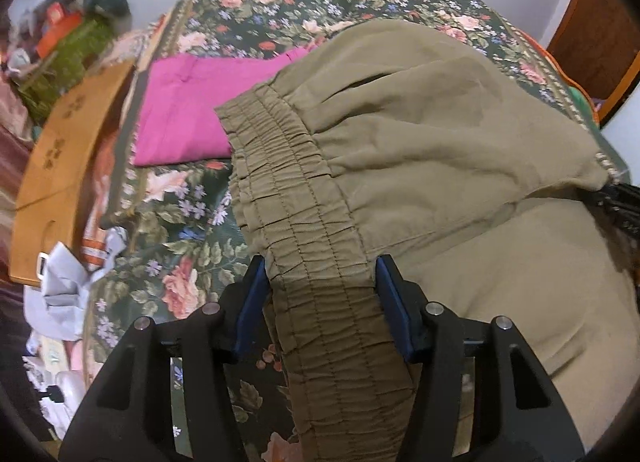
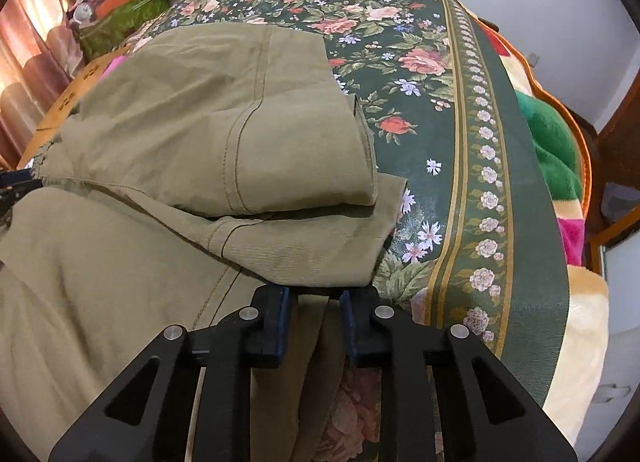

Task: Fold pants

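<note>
Left wrist view, bottom centre: the left tool (image 1: 320, 274) has its blue pads on either side of the gathered elastic waistband (image 1: 296, 198) of the olive pants (image 1: 440, 134), pinching it. From there the cloth runs to the upper right of the frame, lying over the floral bedspread (image 1: 192, 222), with a folded magenta garment (image 1: 192, 110) at centre left and a tan board (image 1: 60, 166) at far left. In the right wrist view, the right tool (image 2: 314, 304) at bottom centre grips a fold of the same pants near the leg end (image 2: 280, 122), which lies doubled over at frame centre. The pants look light, limp and lightly ribbed, likely to sag and wrinkle between grips. The thick waistband and the seamed hem edges seem the firmest places to take hold. Pads should hold well, since the weave looks unlikely to slip.
</note>
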### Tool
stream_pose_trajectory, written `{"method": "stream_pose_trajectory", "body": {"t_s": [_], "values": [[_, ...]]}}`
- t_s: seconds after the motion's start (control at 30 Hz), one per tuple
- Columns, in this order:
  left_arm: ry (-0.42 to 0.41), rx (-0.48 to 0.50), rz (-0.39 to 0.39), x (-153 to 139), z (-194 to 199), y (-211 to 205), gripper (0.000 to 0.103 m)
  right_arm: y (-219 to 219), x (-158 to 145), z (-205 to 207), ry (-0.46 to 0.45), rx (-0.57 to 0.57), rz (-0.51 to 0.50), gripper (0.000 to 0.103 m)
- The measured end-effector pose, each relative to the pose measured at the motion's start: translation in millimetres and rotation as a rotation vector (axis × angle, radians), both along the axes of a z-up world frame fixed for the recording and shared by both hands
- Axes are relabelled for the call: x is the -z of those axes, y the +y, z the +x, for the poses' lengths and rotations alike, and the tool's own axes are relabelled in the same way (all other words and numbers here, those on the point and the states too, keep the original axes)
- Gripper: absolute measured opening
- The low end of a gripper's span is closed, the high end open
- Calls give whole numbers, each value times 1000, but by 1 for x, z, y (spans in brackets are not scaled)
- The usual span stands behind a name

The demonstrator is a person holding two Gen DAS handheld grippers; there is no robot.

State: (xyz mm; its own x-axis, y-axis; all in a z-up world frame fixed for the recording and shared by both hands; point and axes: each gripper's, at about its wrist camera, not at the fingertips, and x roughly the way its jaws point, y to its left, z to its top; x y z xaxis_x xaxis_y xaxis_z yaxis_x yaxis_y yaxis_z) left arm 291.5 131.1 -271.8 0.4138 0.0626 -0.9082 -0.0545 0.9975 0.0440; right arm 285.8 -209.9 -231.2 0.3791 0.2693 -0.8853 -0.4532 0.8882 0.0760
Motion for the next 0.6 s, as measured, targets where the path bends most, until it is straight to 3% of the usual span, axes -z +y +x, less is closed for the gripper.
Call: {"method": "stream_pose_trajectory", "body": {"t_s": [0.3,0.43,0.53,0.6], "values": [[10,-22,-73,-3,-1,12,62,-9,-7,-4,29,2,62,19],[-23,-23,-23,-20,-6,9,62,-13,-22,-15,11,-16,58,21],[-50,-12,-17,-33,-6,10,65,-18,-39,-18,-9,-14,124,26],[-69,-18,-25,-40,-4,13,71,-20,-51,-15,-35,-7,159,34]]}}
